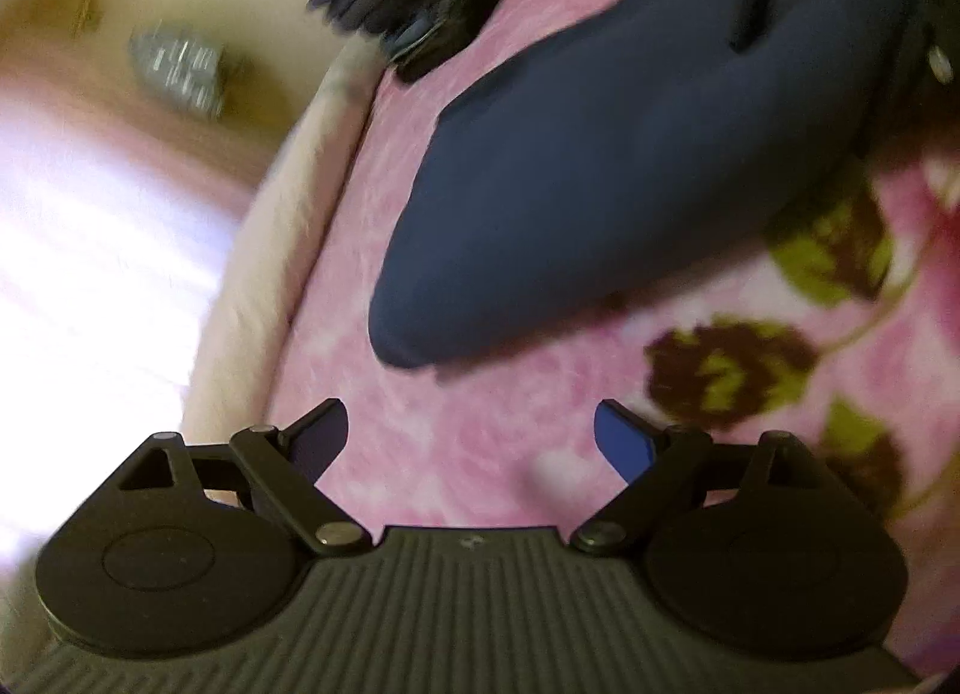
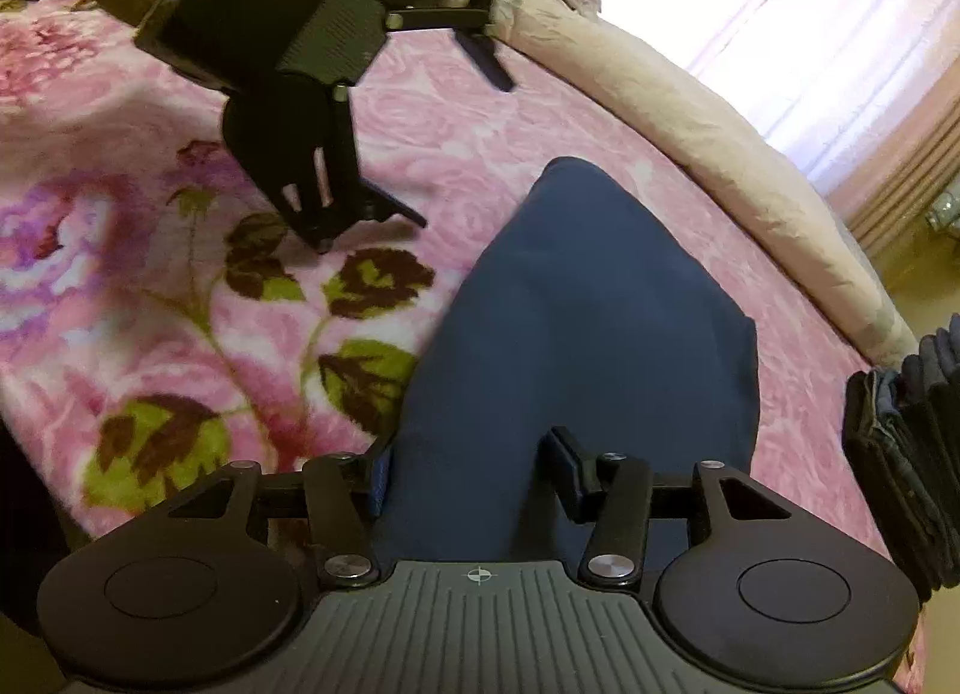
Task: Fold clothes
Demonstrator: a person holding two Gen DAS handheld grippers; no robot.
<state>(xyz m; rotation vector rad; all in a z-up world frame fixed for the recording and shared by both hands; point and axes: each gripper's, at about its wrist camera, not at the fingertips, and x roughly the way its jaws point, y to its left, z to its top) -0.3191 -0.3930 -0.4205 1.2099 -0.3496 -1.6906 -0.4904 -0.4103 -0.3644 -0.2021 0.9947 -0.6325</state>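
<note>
Soft, light navy-blue fabric garment (image 2: 576, 334) on the pink floral bed blanket (image 2: 150, 286) looks limp; right claw (image 2: 474, 475) grasps its near edge, left claw (image 1: 471, 436) released.

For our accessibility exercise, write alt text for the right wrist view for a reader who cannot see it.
The right tongs grip the near end of a navy garment lying on a pink floral blanket. The left tongs hover open above the blanket, holding nothing. A stack of dark folded clothes sits at the right edge.
</note>
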